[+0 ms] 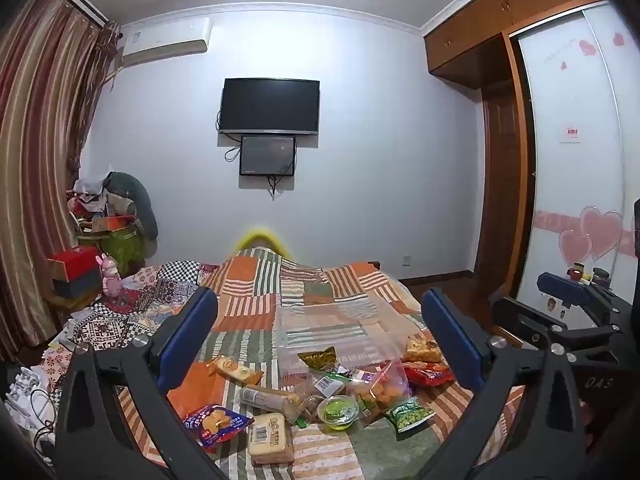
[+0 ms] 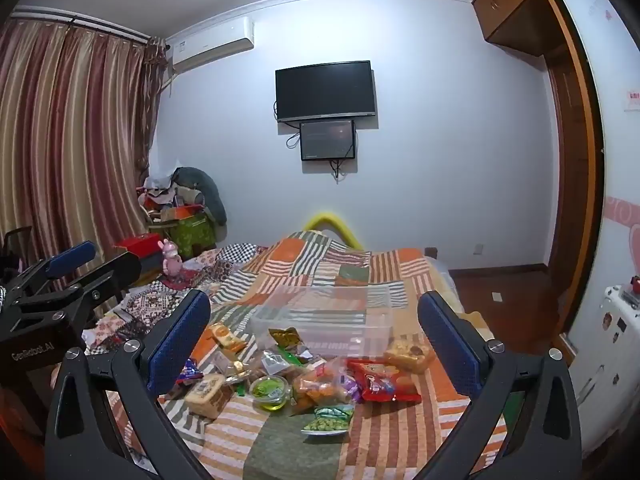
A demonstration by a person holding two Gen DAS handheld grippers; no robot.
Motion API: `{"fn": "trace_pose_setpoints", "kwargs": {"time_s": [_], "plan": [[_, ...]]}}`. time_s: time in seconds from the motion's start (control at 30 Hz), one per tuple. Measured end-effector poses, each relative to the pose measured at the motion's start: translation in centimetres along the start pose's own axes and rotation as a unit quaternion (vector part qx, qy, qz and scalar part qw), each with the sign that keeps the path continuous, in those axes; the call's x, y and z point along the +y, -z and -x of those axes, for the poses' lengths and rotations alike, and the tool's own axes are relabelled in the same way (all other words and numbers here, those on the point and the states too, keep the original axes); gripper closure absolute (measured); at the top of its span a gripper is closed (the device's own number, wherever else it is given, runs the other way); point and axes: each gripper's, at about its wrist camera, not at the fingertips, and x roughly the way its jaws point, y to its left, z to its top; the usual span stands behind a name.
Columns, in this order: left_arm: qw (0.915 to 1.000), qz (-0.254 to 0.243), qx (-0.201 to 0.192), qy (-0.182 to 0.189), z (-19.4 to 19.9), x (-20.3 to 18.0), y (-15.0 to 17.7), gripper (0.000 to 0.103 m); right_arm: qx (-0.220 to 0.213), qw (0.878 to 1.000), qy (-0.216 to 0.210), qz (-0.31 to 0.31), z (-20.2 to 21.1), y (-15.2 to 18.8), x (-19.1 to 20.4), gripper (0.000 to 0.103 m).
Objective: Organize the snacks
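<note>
A pile of snack packets lies on the patchwork bedspread (image 1: 256,304): a green jelly cup (image 1: 338,411), a green pea bag (image 1: 408,418), a red packet (image 1: 428,372), a beige cake pack (image 1: 269,438) and a blue-red packet (image 1: 216,424). A clear plastic box (image 1: 332,332) stands just behind them. My left gripper (image 1: 320,336) is open and empty, held above the pile. My right gripper (image 2: 314,336) is open and empty, also above the pile; the jelly cup (image 2: 270,391), pea bag (image 2: 328,422), red packet (image 2: 380,380) and clear box (image 2: 320,320) show below it.
A pink toy (image 1: 110,274) and red boxes (image 1: 74,262) stand at the bed's left, by striped curtains. A TV (image 1: 270,106) hangs on the far wall. A wardrobe (image 1: 576,152) stands at the right. The right gripper (image 1: 568,312) shows at the left view's right edge.
</note>
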Motion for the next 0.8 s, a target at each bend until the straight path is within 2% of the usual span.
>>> {"fn": "trace_pose_setpoints", "kwargs": {"time_s": [0.03,0.8], "plan": [[0.9999,0.0,-0.012,0.002,0.2,0.06,0.03,0.0,-0.001,1.0,0.0,0.0,0.0,0.01,0.04,0.0],[1.0,-0.006,-0.003,0.006,-0.22,-0.61,0.38,0.0,-0.004,1.0,-0.002,-0.007,0.34,-0.34,-0.32,0.0]]}}
